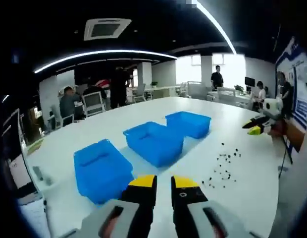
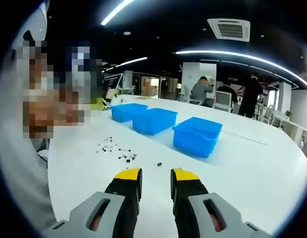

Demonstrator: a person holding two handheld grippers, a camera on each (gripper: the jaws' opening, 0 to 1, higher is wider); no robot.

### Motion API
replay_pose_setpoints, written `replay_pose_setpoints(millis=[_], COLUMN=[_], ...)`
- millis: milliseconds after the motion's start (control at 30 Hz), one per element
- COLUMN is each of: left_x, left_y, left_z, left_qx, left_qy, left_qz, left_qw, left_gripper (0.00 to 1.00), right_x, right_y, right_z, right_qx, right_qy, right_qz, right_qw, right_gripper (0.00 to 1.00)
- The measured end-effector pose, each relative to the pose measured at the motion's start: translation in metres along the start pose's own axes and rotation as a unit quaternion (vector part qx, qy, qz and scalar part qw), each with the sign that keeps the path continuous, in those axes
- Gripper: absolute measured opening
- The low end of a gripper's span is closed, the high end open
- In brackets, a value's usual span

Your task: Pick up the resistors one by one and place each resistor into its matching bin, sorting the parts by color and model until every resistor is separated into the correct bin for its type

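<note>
While both tools hover | resistors beside bins; table edge near.

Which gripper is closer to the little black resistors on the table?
Probably the left gripper: the resistors lie scattered just ahead of its jaws, off to one side. The right gripper hovers a bit farther back from the resistors.

resistors on table beside three bins
</note>
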State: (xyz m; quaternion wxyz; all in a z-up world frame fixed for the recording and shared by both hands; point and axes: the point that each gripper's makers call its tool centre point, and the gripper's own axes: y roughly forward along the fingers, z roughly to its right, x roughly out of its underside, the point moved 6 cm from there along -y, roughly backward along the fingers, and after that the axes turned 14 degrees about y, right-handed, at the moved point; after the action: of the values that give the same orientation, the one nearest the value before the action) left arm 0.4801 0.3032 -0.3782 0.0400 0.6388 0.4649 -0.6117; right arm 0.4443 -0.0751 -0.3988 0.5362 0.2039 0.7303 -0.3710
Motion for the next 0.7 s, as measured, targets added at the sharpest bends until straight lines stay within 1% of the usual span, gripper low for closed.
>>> replay_pose_setpoints(millis=[67,133,167,200,233,267,300,367,500,633,700], left_x=[0.006,0.012,0.013,0.012,0.011,0.013,0.016,0.020,0.028,0.036,0.039], left_y=[0.000,-0.001,-0.001,0.000,0.000,-0.001,-0.001,-0.002,-0.001,0.001,0.003], left_z=[0.017,0.033,0.040,0.044,0.054,0.067,0.072,0.080,0.086,0.086,0.086], left_qx=[0.035,0.064,0.068,0.062,0.073,0.101,0.108,0.113,0.125,0.116,0.112], left_qy=[0.009,0.021,0.027,0.019,-0.002,-0.009,-0.010,-0.014,-0.022,0.008,0.010], left_qz=[-0.031,-0.065,-0.072,-0.063,-0.053,-0.058,-0.064,-0.077,-0.090,-0.123,-0.132], left_qw=[0.9989,0.9956,0.9947,0.9959,0.9959,0.9931,0.9920,0.9906,0.9878,0.9856,0.9848], left_gripper=[0.15,0.15,0.15,0.15,0.15,0.15,0.15,0.15,0.15,0.15,0.15], right_x=[0.001,0.004,0.005,0.006,0.007,0.009,0.009,0.011,0.012,0.013,0.012], right_y=[0.001,0.002,0.002,0.002,0.002,0.002,0.001,-0.001,-0.004,-0.004,-0.005], right_z=[-0.001,-0.003,-0.003,-0.004,-0.005,-0.005,-0.005,-0.005,-0.004,-0.004,-0.004], right_qx=[-0.002,-0.005,-0.006,-0.007,-0.007,-0.007,-0.006,-0.003,0.000,0.000,-0.002], right_qy=[0.001,0.000,0.001,0.001,0.002,0.003,0.003,0.006,0.007,0.006,0.006], right_qz=[-0.001,-0.006,-0.007,-0.008,-0.008,-0.009,-0.009,-0.009,-0.009,-0.011,-0.009], right_qw=[1.0000,1.0000,1.0000,0.9999,0.9999,0.9999,0.9999,0.9999,0.9999,0.9999,0.9999], right_gripper=[0.25,0.25,0.25,0.25,0.25,0.25,0.25,0.25,0.25,0.25,0.25])
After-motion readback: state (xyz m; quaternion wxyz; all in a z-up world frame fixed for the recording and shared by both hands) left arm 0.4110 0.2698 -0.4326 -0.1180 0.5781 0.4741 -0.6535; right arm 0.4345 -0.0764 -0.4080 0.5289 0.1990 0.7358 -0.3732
